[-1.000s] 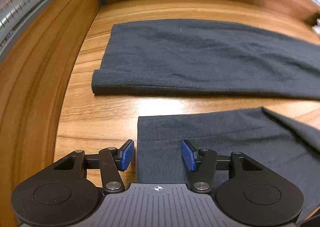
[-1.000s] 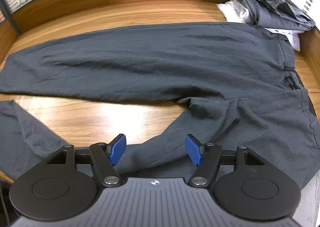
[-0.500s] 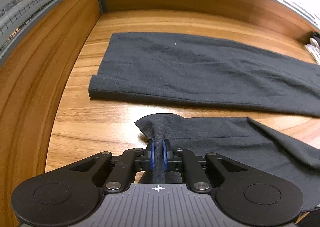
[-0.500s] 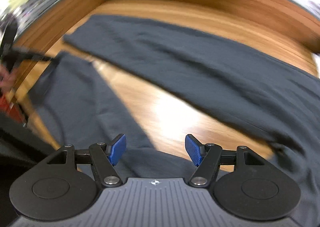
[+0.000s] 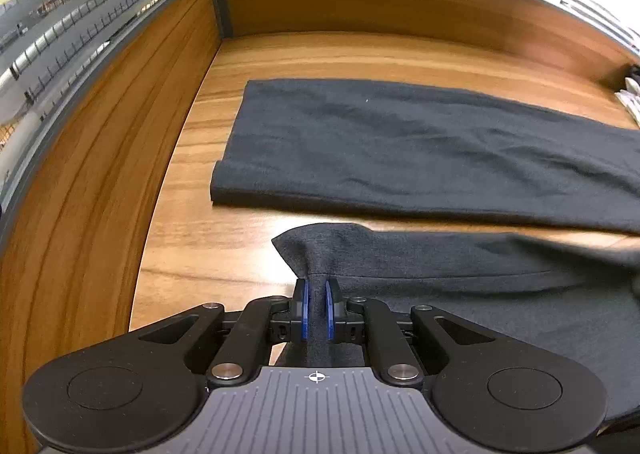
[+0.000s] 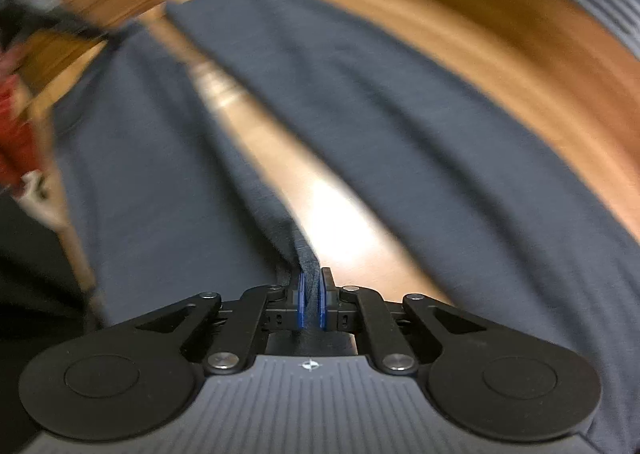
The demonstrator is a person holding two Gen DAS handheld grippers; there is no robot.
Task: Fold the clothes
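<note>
Dark grey trousers [image 5: 420, 142] lie spread on a wooden table, one leg flat across the back, the other leg [image 5: 480, 274] nearer me. My left gripper [image 5: 316, 308] is shut on the hem corner of the near leg, and the cloth bunches up into a peak between the blue pads. In the blurred right wrist view, my right gripper [image 6: 311, 306] is shut on the inner edge of that same near leg [image 6: 160, 182], further along it. The far leg [image 6: 400, 126] runs diagonally beyond a strip of bare table [image 6: 344, 230].
Wooden walls [image 5: 100, 158] close the table at the left and back, with slatted glass above. Some pale clothing [image 5: 632, 94] shows at the far right edge. A person's red sleeve [image 6: 12, 134] appears at the left of the right wrist view.
My right gripper, open half a second ago, has closed on the near leg's edge. My left gripper closed on the hem a second ago and has lifted slightly since.
</note>
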